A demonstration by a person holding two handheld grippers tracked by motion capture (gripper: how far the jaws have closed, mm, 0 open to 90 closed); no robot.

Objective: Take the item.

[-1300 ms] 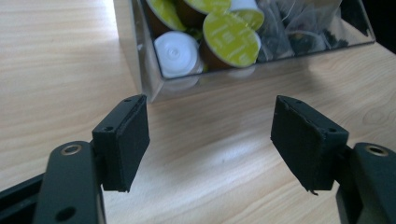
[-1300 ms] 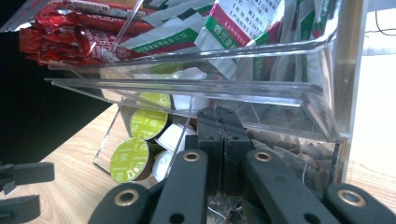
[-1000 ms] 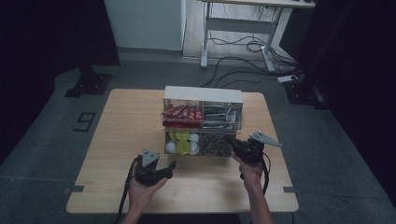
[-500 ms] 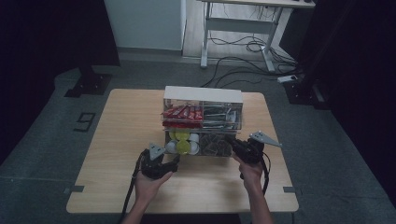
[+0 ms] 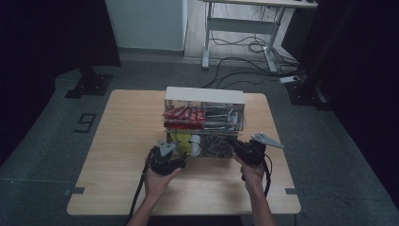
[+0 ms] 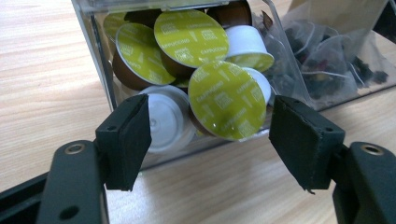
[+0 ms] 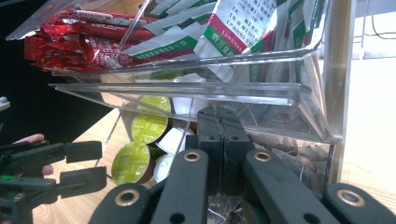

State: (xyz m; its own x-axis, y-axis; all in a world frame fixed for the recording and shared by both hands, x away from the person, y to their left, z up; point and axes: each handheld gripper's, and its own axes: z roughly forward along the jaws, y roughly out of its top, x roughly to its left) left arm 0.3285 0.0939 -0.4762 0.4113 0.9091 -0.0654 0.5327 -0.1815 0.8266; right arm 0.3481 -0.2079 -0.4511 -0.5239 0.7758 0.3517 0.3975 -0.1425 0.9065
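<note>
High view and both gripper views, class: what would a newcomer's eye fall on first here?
Probably the clear two-tier acrylic organiser at the middle of the light wooden table, with red sachets in its upper tier. Next, the yellow-green-lidded coffee capsules heaped in its lower left bin, right before the open left gripper. The right gripper is shut at the neighbouring bin.

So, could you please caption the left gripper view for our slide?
Open left gripper faces green-lidded coffee capsules in a clear organiser bin.
</note>
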